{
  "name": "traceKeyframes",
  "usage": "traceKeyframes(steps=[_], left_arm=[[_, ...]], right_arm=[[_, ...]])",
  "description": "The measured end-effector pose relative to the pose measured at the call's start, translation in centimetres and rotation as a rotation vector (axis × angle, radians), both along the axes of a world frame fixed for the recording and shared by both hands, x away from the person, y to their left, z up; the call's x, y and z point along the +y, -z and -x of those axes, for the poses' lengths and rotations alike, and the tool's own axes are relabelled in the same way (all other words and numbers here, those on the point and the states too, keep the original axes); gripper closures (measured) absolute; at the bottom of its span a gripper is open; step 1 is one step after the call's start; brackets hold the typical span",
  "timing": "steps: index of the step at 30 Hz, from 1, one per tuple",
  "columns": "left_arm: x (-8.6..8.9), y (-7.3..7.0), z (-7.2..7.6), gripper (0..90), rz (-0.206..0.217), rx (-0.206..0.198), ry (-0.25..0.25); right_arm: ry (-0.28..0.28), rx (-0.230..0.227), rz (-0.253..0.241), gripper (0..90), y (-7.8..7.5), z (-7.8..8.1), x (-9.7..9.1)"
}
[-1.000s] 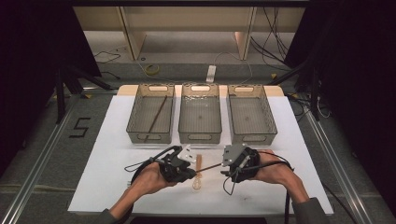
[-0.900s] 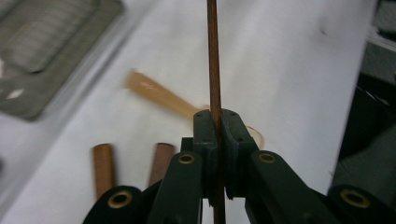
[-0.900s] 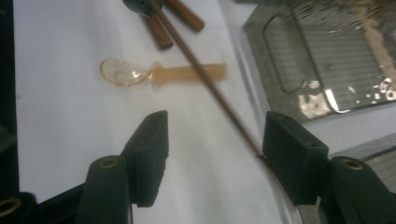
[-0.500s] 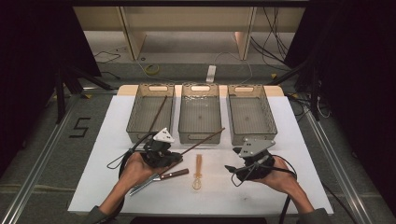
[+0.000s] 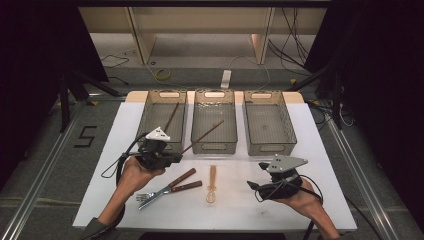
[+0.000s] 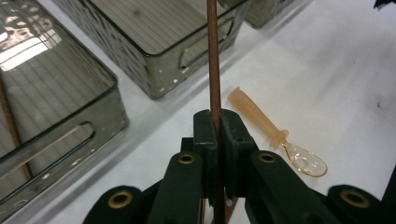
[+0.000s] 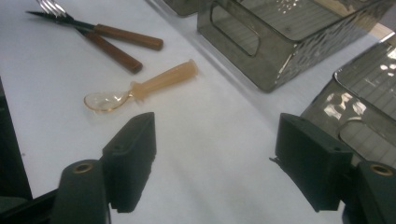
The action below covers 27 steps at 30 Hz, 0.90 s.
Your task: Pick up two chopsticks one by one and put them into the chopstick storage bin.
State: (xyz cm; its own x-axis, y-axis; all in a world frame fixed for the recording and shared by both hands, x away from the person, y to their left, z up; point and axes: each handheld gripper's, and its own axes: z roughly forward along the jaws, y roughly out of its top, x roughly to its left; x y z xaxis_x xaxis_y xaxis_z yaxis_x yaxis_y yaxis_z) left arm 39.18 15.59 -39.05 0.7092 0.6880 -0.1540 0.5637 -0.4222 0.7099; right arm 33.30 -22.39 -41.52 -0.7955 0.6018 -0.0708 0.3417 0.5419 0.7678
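Note:
My left gripper (image 5: 176, 157) is shut on a thin brown chopstick (image 5: 205, 134), which slants up over the front of the middle basket (image 5: 214, 148). In the left gripper view the chopstick (image 6: 214, 65) runs straight up from between the pressed jaws of the left gripper (image 6: 216, 122). Another chopstick (image 5: 171, 116) lies in the left basket (image 5: 148, 120). My right gripper (image 5: 253, 186) rests low at the right; its jaws have just been opening. In its own view the right gripper (image 7: 217, 140) is open with nothing between the jaws. An amber plastic spoon (image 5: 212, 184) lies between the hands.
A fork and knife (image 5: 169, 188) with brown handles lie on the white table left of the spoon (image 7: 144, 86). The right basket (image 5: 270, 148) stands at the back right. Cables trail from both grippers. The table's front edge is near my forearms.
The two grippers were together at the middle. The left one has lifted away to the left with the chopstick; the right one has drawn off to the right and opened wider.

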Motion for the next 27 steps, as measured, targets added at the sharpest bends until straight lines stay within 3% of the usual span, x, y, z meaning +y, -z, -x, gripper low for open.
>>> traceKeyframes(steps=[3, 8, 19, 27], left_arm=[[0.3, -0.1, -0.3, 85.4, 0.006, -0.004, -0.02], [1.1, -0.1, -0.9, 85.4, 0.018, -0.015, -0.055], [3.5, -0.7, -3.2, 85.3, 0.044, -0.016, -0.189], [4.8, -1.0, -5.7, 85.3, 0.043, -0.032, -0.276]], right_arm=[[0.036, 0.004, -0.071, 28.2, 0.3, 0.3, -0.6], [0.085, 0.015, -0.14, 26.3, 0.5, 0.6, -1.5], [0.082, 0.021, -0.113, 25.3, 1.2, 1.4, -1.8], [0.079, 0.021, -0.114, 24.6, 1.3, 2.0, -1.8]])
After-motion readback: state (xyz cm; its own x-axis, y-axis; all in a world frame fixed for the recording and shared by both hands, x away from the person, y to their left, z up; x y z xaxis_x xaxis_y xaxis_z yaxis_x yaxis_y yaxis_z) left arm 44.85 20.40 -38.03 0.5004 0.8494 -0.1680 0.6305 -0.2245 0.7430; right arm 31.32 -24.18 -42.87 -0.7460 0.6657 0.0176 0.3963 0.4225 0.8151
